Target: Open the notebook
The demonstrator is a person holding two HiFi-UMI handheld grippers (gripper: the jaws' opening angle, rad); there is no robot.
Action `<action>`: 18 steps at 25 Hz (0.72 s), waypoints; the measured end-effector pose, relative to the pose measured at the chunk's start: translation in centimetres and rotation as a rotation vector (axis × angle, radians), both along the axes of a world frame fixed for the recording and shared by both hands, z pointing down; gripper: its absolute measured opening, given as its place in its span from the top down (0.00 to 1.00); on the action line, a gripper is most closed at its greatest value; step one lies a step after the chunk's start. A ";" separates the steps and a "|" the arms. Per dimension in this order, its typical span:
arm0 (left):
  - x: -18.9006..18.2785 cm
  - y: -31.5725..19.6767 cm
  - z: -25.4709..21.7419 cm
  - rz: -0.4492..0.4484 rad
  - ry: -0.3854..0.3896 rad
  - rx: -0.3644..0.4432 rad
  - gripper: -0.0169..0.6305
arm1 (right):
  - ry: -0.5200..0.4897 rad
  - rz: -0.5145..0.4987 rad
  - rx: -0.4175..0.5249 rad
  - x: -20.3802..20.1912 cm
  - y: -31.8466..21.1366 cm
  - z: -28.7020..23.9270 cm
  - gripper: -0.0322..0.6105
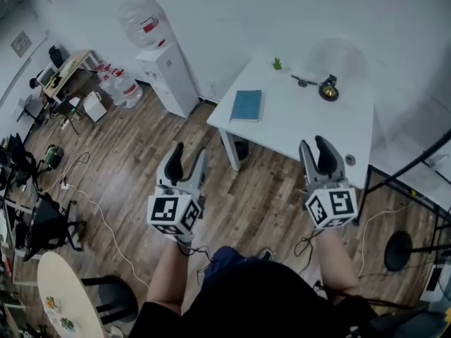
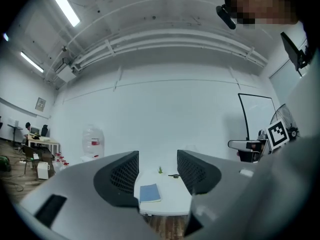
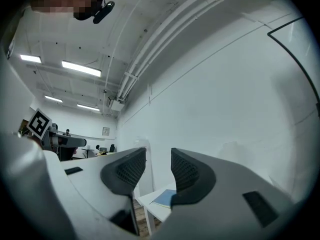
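Both claws are released and empty, held out in front of the person and well short of the work. In the head view, the left claw [image 1: 189, 153] and the right claw [image 1: 313, 144] hover over the wooden floor [image 1: 268, 189], jaws apart with nothing between them. The blue notebook [image 1: 246, 105] lies shut and flat near the left end of the white bench [image 1: 303, 122], well apart from both. In the left gripper view the jaws stand wide, and the notebook [image 2: 149, 193] shows far off in the gap between them, near the bench's front edge. In the right gripper view the jaws are likewise parted, with only a corner of the notebook [image 3: 164, 198] peeking out low between them, at a distance. I'd say the opening has not begun and this is the approach. Next the person needs to step up to the bench, steady the notebook with one claw, and work the other under the cover's free edge to lift it over.
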State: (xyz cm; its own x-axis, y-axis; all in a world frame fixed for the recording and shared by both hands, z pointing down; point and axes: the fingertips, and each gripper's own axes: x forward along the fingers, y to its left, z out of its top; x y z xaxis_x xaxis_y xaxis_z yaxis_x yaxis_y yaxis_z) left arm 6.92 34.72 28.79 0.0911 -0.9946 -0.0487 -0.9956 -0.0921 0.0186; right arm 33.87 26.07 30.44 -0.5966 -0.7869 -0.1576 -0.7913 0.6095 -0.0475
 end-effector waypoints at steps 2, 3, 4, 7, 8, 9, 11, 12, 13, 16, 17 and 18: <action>-0.3 -0.4 0.3 -0.013 -0.003 -0.012 0.62 | -0.008 -0.006 -0.013 -0.1 -0.7 0.3 0.69; -0.7 -0.7 0.4 -0.017 -0.001 -0.017 0.62 | -0.011 -0.006 -0.020 -0.3 -1.2 0.4 0.69; -1.1 -1.1 0.6 -0.020 0.003 -0.022 0.62 | -0.013 -0.006 -0.027 -0.6 -1.6 0.5 0.69; -2.3 -2.5 1.2 -0.022 0.014 -0.032 0.62 | -0.006 0.000 -0.034 -1.4 -3.0 0.8 0.70; -2.7 -3.0 1.6 -0.021 0.019 -0.035 0.62 | -0.002 0.003 -0.036 -1.7 -3.5 1.0 0.70; -3.1 -3.6 2.0 -0.017 0.024 -0.039 0.62 | 0.003 0.008 -0.038 -2.0 -3.9 1.3 0.70; -4.0 -4.8 2.7 -0.006 0.034 -0.045 0.62 | 0.014 0.022 -0.043 -2.7 -4.8 1.7 0.70; -4.6 -5.5 3.0 0.002 0.039 -0.047 0.62 | 0.020 0.030 -0.046 -3.1 -5.3 1.8 0.70; -5.3 -6.2 3.3 0.009 0.047 -0.049 0.62 | 0.027 0.040 -0.048 -3.7 -5.8 1.8 0.70; -7.9 -9.2 4.3 0.036 0.084 -0.051 0.62 | 0.059 0.072 -0.044 -5.7 -7.6 1.7 0.70; -8.6 -10.3 4.7 0.049 0.094 -0.052 0.62 | 0.072 0.083 -0.042 -6.4 -8.4 1.7 0.70; -9.3 -11.6 5.1 0.063 0.101 -0.054 0.62 | 0.084 0.094 -0.040 -7.1 -9.2 1.7 0.70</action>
State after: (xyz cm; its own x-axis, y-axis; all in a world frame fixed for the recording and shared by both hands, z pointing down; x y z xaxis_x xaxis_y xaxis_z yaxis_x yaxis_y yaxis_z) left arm -2.41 23.13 33.87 0.1509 -0.9885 -0.0073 -0.9807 -0.1506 0.1250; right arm 26.76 16.85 32.19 -0.5295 -0.8448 -0.0774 -0.8472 0.5313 -0.0020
